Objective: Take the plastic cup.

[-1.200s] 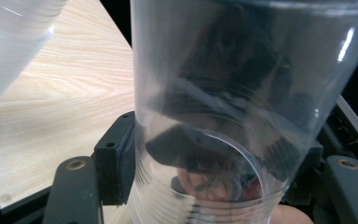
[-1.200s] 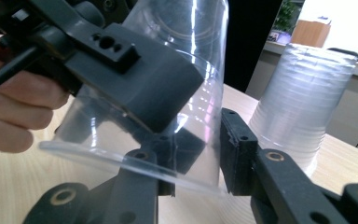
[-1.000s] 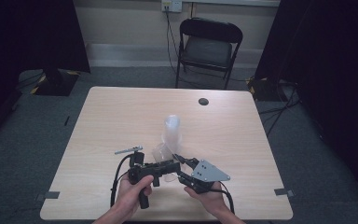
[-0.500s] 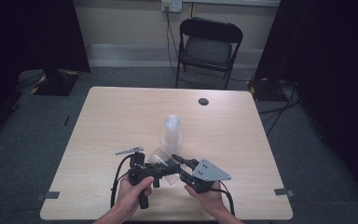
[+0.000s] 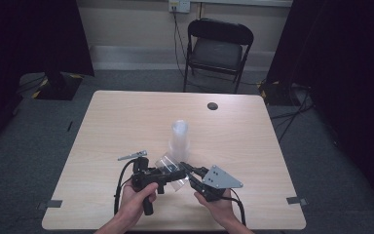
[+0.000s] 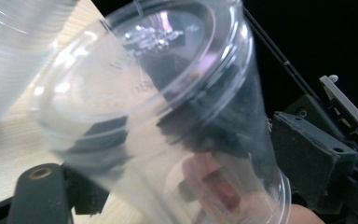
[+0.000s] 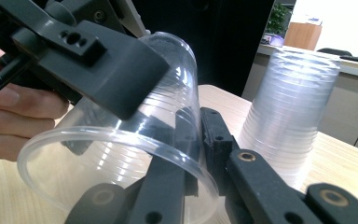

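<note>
A single clear plastic cup (image 5: 167, 168) lies on its side between my two grippers near the table's front edge. My left gripper (image 5: 174, 174) is shut across the cup's (image 6: 158, 116) body; one of its fingers (image 6: 37, 186) shows at the bottom left of the left gripper view. My right gripper (image 5: 189, 170) pinches the cup's wall at the rim (image 7: 198, 126), with one jaw inside the mouth and one outside. An upside-down stack of clear cups (image 5: 179, 139) stands just behind, and it appears at the right of the right gripper view (image 7: 289, 107).
The wooden table (image 5: 126, 122) carries a small black round disc (image 5: 213, 106) near its far edge. A black folding chair (image 5: 219, 48) stands beyond the table. Cables trail from both grippers toward the front edge.
The single cup has come a little down and away from the stack, toward the front edge. Both hands have stayed nearly in place.
</note>
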Motion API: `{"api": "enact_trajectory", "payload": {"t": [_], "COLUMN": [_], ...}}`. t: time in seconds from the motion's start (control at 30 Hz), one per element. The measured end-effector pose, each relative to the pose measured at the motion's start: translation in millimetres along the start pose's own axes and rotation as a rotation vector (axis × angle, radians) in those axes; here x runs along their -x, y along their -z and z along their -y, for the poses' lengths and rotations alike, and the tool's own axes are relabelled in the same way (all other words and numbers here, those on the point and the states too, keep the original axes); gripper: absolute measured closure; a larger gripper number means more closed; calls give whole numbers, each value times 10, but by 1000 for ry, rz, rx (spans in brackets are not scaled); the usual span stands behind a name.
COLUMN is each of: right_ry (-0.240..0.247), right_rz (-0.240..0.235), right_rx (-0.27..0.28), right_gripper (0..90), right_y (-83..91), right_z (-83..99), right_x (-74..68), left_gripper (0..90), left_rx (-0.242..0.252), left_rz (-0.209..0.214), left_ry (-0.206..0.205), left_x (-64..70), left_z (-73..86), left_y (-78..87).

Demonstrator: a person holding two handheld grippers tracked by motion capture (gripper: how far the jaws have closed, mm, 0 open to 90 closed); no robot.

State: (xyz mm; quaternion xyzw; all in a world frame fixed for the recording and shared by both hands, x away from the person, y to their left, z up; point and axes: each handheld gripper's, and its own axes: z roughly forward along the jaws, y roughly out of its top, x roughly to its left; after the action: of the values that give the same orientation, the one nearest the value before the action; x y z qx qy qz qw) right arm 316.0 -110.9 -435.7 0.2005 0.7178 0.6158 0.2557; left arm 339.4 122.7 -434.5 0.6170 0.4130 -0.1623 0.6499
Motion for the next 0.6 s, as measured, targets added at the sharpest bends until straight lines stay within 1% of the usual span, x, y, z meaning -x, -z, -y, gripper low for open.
{"api": "enact_trajectory", "payload": {"t": [0.07, 0.13, 0.2, 0.23, 0.33, 0.37, 0.47, 0.5, 0.53, 0.6], "right_ry": [-5, -10, -11, -13, -21, -28, -39, -42, -43, -46], "right_rz": [9, 15, 16, 21, 28, 30, 42, 46, 49, 52], "right_rx": [-2, -1, -3, -6, -1, -3, -2, -3, -1, -4], "right_gripper": [873, 875, 877, 879, 880, 880, 882, 883, 886, 887], "right_y": [6, 12, 18, 23, 37, 47, 70, 78, 83, 94], "right_z": [-2, -1, -1, -1, -4, -6, -8, -8, -9, -12], "right_x": [15, 28, 38, 43, 68, 78, 113, 124, 140, 156], "left_gripper": [184, 176, 157, 150, 149, 148, 148, 148, 147, 147], "left_rx": [3, 10, 5, 13, 11, 15, 9, 5, 8, 0], "left_rz": [2, 0, 0, 4, 7, 4, -5, -10, -14, -23], "left_ry": [-7, -5, -13, -15, -34, -47, -54, -66, -66, -84], "left_x": [-8, -5, -10, -9, -6, -8, -17, -21, -19, -26], "left_z": [-5, -6, -3, -2, -9, -13, -21, -23, -23, -27], "left_y": [11, 8, 9, 9, 29, 35, 53, 59, 58, 70]}}
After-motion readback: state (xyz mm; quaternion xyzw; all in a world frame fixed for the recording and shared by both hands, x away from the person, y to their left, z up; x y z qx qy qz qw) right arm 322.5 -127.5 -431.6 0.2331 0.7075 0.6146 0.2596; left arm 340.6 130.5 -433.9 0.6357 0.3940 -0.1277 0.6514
